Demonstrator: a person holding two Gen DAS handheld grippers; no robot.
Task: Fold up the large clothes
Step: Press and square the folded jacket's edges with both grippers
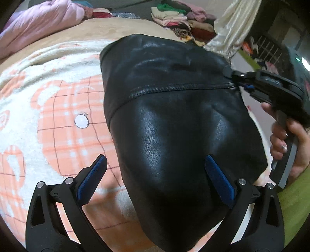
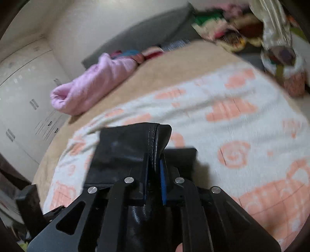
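Note:
A black leather garment (image 1: 174, 116) lies on the bed over a white and orange blanket (image 1: 58, 108). My left gripper (image 1: 155, 174) is open above its near end, with one blue pad (image 1: 219, 178) over the leather and the other (image 1: 93, 174) over the blanket. My right gripper (image 1: 238, 77) is at the garment's far right edge, shut on a seam. In the right wrist view that gripper (image 2: 154, 166) pinches a raised fold of the black leather garment (image 2: 133, 143) between its pads.
A pink quilt (image 1: 38, 25) lies at the bed's far left, and also shows in the right wrist view (image 2: 91, 83). A pile of mixed clothes (image 1: 180, 17) sits beyond the bed. A cream curtain (image 1: 236, 23) hangs at the right. White cabinets (image 2: 23, 87) stand beside the bed.

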